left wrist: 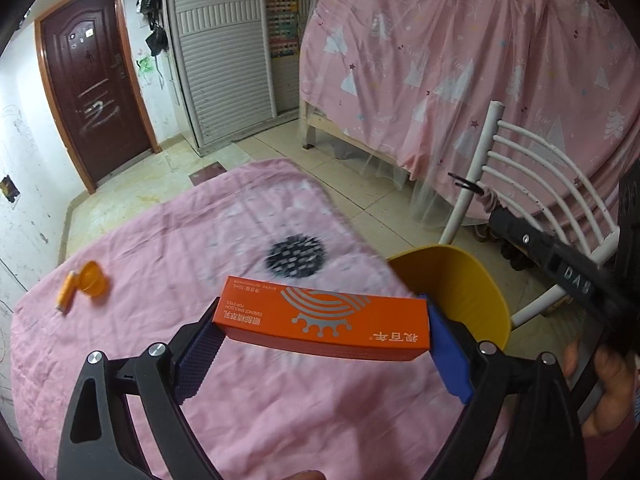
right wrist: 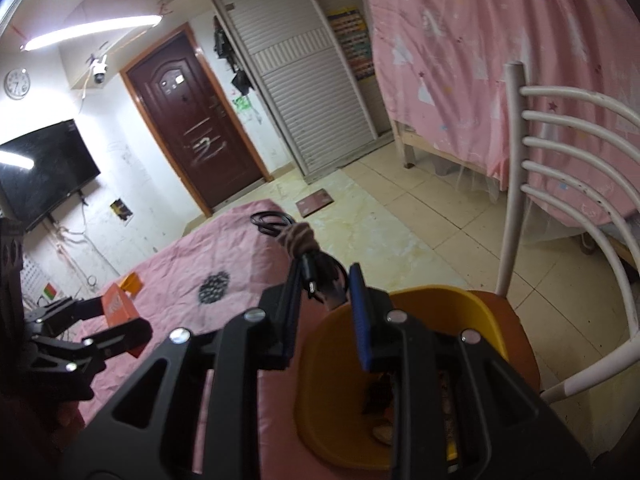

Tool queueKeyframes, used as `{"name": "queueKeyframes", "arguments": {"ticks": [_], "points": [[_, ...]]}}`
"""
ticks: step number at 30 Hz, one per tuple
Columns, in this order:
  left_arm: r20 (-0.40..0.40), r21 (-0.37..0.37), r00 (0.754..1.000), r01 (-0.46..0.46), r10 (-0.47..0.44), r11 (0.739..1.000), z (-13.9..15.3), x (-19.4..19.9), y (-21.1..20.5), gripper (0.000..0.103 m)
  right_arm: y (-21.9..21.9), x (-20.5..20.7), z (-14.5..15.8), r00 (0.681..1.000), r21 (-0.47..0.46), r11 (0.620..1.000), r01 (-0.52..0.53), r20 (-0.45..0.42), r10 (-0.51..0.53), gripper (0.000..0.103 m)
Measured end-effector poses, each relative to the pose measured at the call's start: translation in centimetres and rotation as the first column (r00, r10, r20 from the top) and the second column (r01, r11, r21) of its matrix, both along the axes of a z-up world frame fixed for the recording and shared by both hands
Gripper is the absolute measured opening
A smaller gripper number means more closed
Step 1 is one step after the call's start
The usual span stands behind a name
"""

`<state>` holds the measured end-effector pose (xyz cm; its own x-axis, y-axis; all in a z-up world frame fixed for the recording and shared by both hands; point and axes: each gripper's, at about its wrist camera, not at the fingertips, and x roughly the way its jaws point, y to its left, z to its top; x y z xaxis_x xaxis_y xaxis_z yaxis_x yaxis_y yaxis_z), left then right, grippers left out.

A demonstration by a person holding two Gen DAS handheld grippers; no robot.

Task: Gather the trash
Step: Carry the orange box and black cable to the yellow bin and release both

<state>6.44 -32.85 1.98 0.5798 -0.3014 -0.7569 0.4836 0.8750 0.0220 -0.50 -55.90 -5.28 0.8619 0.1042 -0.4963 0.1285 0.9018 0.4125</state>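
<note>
My left gripper (left wrist: 323, 308) is shut on an orange carton (left wrist: 320, 326), gripped end to end between its blue pads above the pink tablecloth (left wrist: 168, 264). The same carton (right wrist: 116, 304) shows at the left of the right wrist view. My right gripper (right wrist: 324, 280) is shut on a black cable bundle (right wrist: 308, 268) tied with a brownish band, held just beyond the rim of a yellow bin (right wrist: 400, 312). The bin (left wrist: 460, 284) stands to the right of the carton. An orange lid (left wrist: 93, 282) and a small orange piece (left wrist: 66, 292) lie on the cloth at the left.
The bin rests on the orange seat (right wrist: 516, 344) of a white metal chair (right wrist: 516, 184), with some dark scraps (right wrist: 380, 396) inside. A pink-curtained bed (left wrist: 460, 64) stands behind it. A dark dotted patch (left wrist: 294, 258) marks the cloth. A person's hand (left wrist: 600, 384) holds the right gripper.
</note>
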Motion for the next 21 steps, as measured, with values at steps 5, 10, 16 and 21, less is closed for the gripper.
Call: {"name": "queueKeyframes", "arguments": {"ticks": [5, 10, 16, 21], "points": [[-0.065, -0.048, 0.998, 0.023, -0.026, 0.999, -0.1, 0.7, -3.0, 0.085, -1.2, -0.2, -0.8, 0.999, 0.002, 1.000, 0.031, -0.023, -0.031, 0.023], [-0.079, -0.051, 0.996, 0.035, -0.039, 0.998, -0.5, 0.9, -5.2, 0.085, -2.0, -0.4, -1.2, 0.999, 0.025, 0.999, 0.047, -0.025, -0.047, 0.038], [-0.086, -0.061, 0.993, 0.070, -0.075, 0.996, -0.8, 1.1, -7.4, 0.085, -3.2, -1.1, -0.8, 0.995, 0.053, 0.994, 0.096, 0.003, -0.096, 0.052], [-0.107, -0.081, 0.988, 0.101, -0.110, 0.992, -0.8, 0.9, -9.3, 0.092, -5.2, -2.3, -0.8, 0.989, 0.106, 0.984, 0.144, 0.023, -0.147, 0.052]]}}
